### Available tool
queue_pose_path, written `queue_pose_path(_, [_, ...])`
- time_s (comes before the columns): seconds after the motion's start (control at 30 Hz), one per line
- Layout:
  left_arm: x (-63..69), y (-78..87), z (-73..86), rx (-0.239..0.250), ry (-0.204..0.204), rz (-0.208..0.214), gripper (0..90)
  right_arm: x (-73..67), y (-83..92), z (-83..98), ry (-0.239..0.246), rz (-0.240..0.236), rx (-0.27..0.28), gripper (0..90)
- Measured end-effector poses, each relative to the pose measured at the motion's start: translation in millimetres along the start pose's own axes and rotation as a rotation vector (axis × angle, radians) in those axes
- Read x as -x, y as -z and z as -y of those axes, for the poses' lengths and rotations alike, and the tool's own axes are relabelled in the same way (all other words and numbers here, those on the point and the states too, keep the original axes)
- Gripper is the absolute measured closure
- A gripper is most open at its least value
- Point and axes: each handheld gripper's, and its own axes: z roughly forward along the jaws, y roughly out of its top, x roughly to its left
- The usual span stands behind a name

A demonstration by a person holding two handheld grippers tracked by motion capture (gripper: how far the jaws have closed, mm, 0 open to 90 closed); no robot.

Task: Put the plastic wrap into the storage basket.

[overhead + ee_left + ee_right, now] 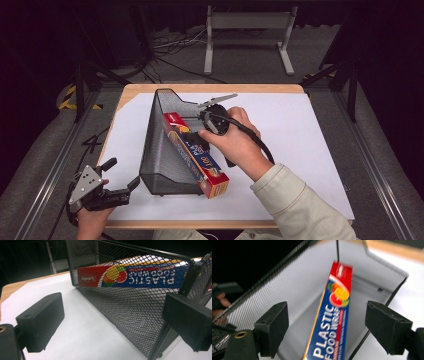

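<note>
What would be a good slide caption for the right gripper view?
Open right gripper poised above a plastic food wrap box lying inside a black mesh basket.

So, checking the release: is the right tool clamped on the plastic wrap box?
No, the right tool stands open, clear of the plastic wrap box.

Lab – black curtains [45,45], floor cables [170,45].
</note>
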Motion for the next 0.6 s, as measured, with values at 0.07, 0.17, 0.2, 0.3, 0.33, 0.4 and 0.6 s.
queue_pose_path(0.07, [0.1, -0.1, -0.3, 0.001, 0.0, 0.0, 5.2, 2.7, 5.2, 2.6, 0.018, 0.007, 0.025, 19.9])
queue_pose_path(0.17, [0.1, 0.2, -0.3, 0.001, -0.002, 0.0, 5.2, 7.7, 12.9, 5.6, 0.019, -0.015, 0.064, 20.0])
queue_pose_path(0.2, [0.0, 0.1, -0.2, 0.001, -0.001, 0.0, 5.2, 9.3, 15.7, 6.3, 0.03, -0.021, 0.077, 20.1])
queue_pose_path(0.3, [-0.1, 0.2, -0.1, -0.001, 0.0, -0.001, 5.2, 13.7, 24.4, 9.2, 0.044, -0.035, 0.098, 20.0])
queue_pose_path(0.33, [-0.4, 0.1, 0.1, -0.002, -0.001, -0.001, 5.2, 16.0, 26.9, 10.6, 0.047, -0.03, 0.098, 20.0])
queue_pose_path(0.4, [-1.0, -0.1, 0.4, -0.007, -0.002, -0.003, 5.2, 18.9, 28.9, 12.3, 0.048, -0.022, 0.092, 20.0])
queue_pose_path(0.6, [0.2, -0.3, 0.0, -0.016, -0.005, 0.002, 5.2, 41.0, 45.8, 26.5, 0.071, -0.002, 0.086, 20.0])
